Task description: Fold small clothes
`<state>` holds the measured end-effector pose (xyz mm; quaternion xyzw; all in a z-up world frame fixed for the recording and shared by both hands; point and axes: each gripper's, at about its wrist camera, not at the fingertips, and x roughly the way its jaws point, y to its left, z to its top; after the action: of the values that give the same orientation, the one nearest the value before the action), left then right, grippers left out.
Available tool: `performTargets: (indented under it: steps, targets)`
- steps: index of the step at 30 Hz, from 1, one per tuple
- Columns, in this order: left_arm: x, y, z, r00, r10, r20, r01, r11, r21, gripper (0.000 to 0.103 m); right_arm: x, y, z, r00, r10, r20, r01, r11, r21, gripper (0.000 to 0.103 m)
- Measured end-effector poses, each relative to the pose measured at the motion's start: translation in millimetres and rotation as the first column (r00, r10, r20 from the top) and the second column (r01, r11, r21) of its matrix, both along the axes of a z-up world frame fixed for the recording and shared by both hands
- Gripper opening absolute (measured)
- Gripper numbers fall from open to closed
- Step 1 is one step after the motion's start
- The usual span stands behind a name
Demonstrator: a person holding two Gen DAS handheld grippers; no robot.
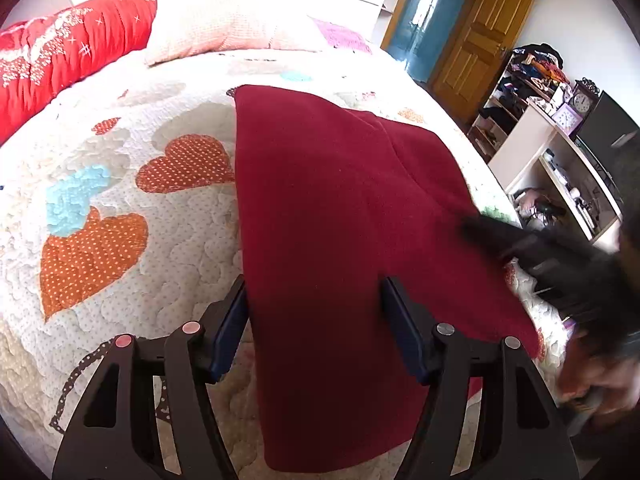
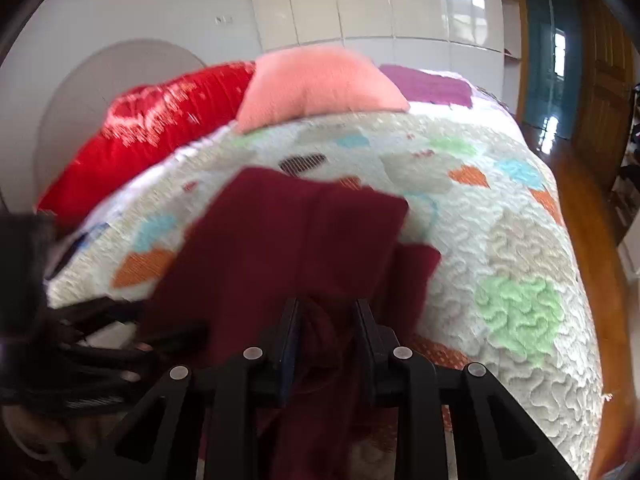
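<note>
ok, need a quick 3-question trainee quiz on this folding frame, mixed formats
1. True or false: the left tool is clamped shut on the garment.
2. Which tool has bunched maroon fabric between its fingers? A) left B) right C) neither
3. Fill in: the garment lies on the ___ with hearts.

Key
1. False. Its fingers stand apart, over the cloth, not pressing it.
2. B. In the right wrist view the right tool has a fold of the garment between its fingers.
3. Quilt. Behind it sit a red pillow and a pink pillow.
</note>
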<state>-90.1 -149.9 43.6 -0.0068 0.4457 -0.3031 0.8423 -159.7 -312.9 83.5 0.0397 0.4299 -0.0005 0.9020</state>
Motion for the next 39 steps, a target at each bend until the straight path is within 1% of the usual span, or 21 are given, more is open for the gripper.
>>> performTargets:
  steps: [1, 2, 3, 4, 7, 9, 11, 12, 14, 16, 20, 25, 28, 32, 39]
  targets:
    - [-1.3, 0.6, 0.5, 1.000, -0.004, 0.002, 0.004, 1.000, 0.001, 0.066, -2.6, -7.0, -6.7, 1.000, -0.029, 0.010, 0.028, 0.999, 0.038, 0.026]
    - [-1.9, 2.6, 0.9, 1.000, -0.001, 0.012, 0.001, 1.000, 0.009, 0.066, -6.9, -13.4, -6.5, 0.998, -0.051, 0.026, 0.049, 0.995, 0.088, 0.026]
    - [-4.4, 4.6, 1.9, 1.000, 0.005, 0.027, -0.006, 1.000, 0.018, 0.066, -10.0, -16.0, -2.6, 0.998, -0.058, 0.026, 0.055, 0.992, 0.114, 0.026]
    - [-6.1, 4.2, 4.2, 0.999, 0.009, 0.045, -0.011, 1.000, 0.026, 0.066, -13.3, -14.5, 3.5, 0.998, -0.057, 0.034, 0.053, 0.993, 0.107, 0.026]
    - [-11.4, 8.0, 11.0, 0.994, 0.042, 0.103, -0.047, 0.998, 0.044, 0.066, -27.6, -1.1, 22.9, 0.997, -0.040, 0.071, 0.038, 0.999, 0.020, 0.026]
    - [-14.4, 11.3, 13.8, 0.989, 0.066, 0.130, -0.074, 0.995, 0.060, 0.066, -37.7, 6.4, 33.7, 0.994, -0.033, 0.106, 0.034, 0.999, -0.010, 0.030]
    - [-16.6, 15.3, 14.5, 0.984, 0.090, 0.153, -0.102, 0.992, 0.072, 0.066, -51.1, 12.8, 41.4, 0.989, -0.041, 0.144, 0.044, 0.999, -0.019, 0.037]
    - [-17.7, 16.1, 14.9, 0.982, 0.100, 0.160, -0.113, 0.990, 0.078, 0.066, -57.2, 15.5, 43.7, 0.987, -0.048, 0.155, 0.051, 0.999, -0.016, 0.042]
    - [-21.4, 20.4, 15.9, 0.980, 0.114, 0.166, -0.128, 0.989, 0.078, 0.066, -68.1, 21.3, 46.7, 0.984, -0.060, 0.170, 0.064, 0.998, -0.015, 0.044]
    - [-23.1, 24.4, 17.2, 0.977, 0.127, 0.173, -0.141, 0.987, 0.076, 0.066, -77.7, 25.1, 47.2, 0.982, -0.073, 0.173, 0.075, 0.997, -0.009, 0.047]
    - [-29.7, 29.3, 19.9, 0.974, 0.136, 0.182, -0.149, 0.987, 0.064, 0.066, -90.4, 24.9, 48.9, 0.976, -0.108, 0.191, 0.107, 0.994, 0.015, 0.048]
    - [-43.6, 32.5, 23.8, 0.965, 0.139, 0.222, -0.154, 0.987, 0.053, 0.066, -97.3, 27.4, 46.8, 0.975, -0.127, 0.181, 0.127, 0.992, 0.015, 0.049]
    - [-49.6, 31.5, 24.8, 0.959, 0.135, 0.251, -0.156, 0.985, 0.066, 0.066, -98.7, 28.1, 44.7, 0.977, -0.123, 0.177, 0.120, 0.992, 0.026, 0.049]
    - [-53.7, 31.7, 24.9, 0.953, 0.136, 0.269, -0.160, 0.985, 0.069, 0.066, -98.6, 30.2, 44.0, 0.977, -0.117, 0.176, 0.115, 0.993, 0.023, 0.050]
    - [-53.4, 33.8, 22.7, 0.950, 0.144, 0.278, -0.169, 0.983, 0.069, 0.066, -94.7, 28.5, 39.6, 0.980, -0.123, 0.158, 0.119, 0.992, 0.035, 0.053]
